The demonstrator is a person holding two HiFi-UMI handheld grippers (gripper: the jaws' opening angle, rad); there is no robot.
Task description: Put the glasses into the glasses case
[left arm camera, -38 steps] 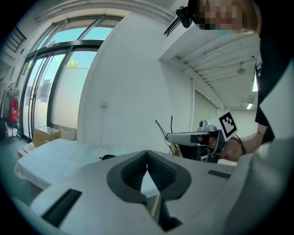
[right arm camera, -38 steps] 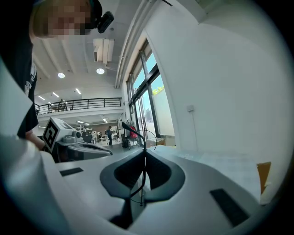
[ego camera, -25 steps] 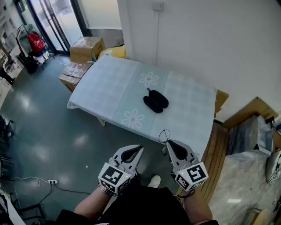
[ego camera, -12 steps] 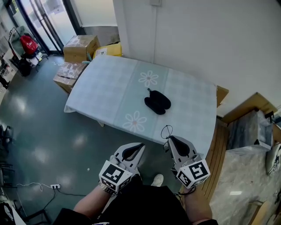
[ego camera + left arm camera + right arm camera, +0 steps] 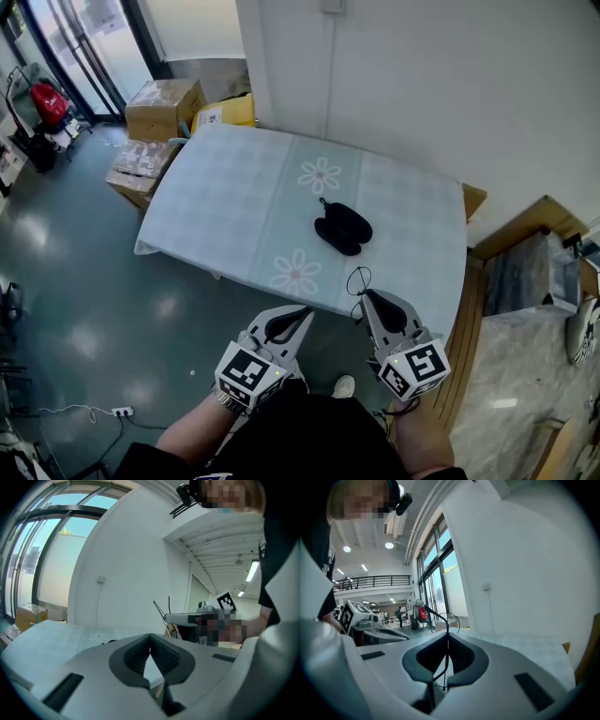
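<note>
The black glasses case (image 5: 342,229) lies near the middle of the pale tablecloth-covered table (image 5: 234,187); it looks open, in two lobes. Both grippers hang low in front of the person's body, short of the table's near edge. My right gripper (image 5: 364,296) is shut on thin wire-framed glasses (image 5: 356,279), whose loop sticks up past the tips. In the right gripper view the glasses' wire (image 5: 440,618) runs between the closed jaws of my right gripper (image 5: 447,637). My left gripper (image 5: 302,314) is shut with nothing in it, as my left gripper (image 5: 150,637) shows in its own view.
Cardboard boxes (image 5: 164,98) stand on the floor beyond the table's far left corner. A white wall runs along the table's far side. Wooden furniture (image 5: 525,234) stands to the right. Grey floor lies between the person and the table.
The table and case have drawn slightly nearer in the head view. Both grippers keep their pose, the right one still holding the glasses.
</note>
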